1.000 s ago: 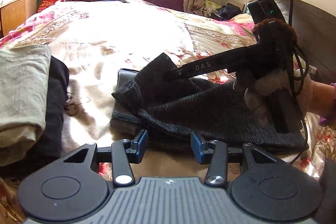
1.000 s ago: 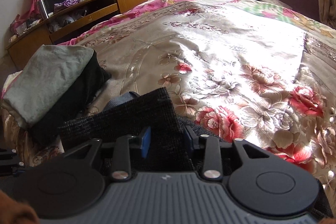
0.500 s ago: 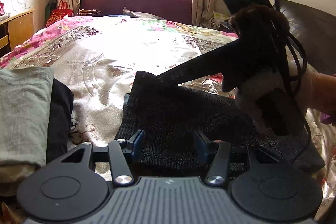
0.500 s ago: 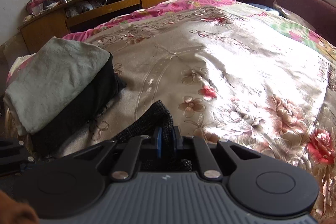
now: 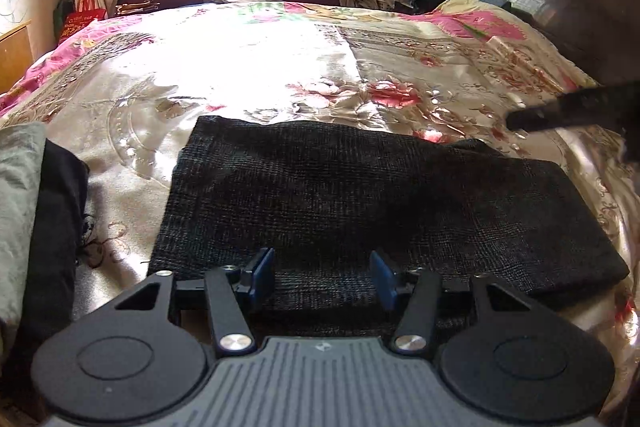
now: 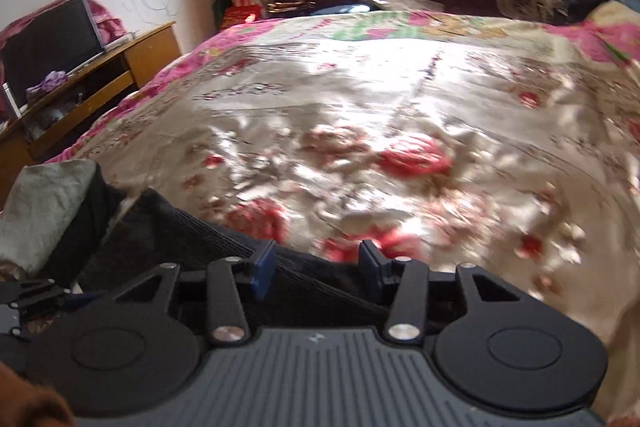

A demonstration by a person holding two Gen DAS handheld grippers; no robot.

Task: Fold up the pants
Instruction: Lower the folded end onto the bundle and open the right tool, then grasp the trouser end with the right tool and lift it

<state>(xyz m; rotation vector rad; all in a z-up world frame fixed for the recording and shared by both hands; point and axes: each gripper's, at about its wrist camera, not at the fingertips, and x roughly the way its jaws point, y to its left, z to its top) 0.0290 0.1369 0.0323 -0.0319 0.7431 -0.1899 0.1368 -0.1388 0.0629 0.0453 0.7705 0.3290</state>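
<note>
On bedspread, folded pants, far edge perhaps blurred

The dark charcoal woven pants lie folded into a flat, wide rectangle on the shiny floral bedspread, near its close edge. The layers sit stacked, with a slight ridge along the far right side. From the right wrist view only a blurred dark strip shows.
</note>
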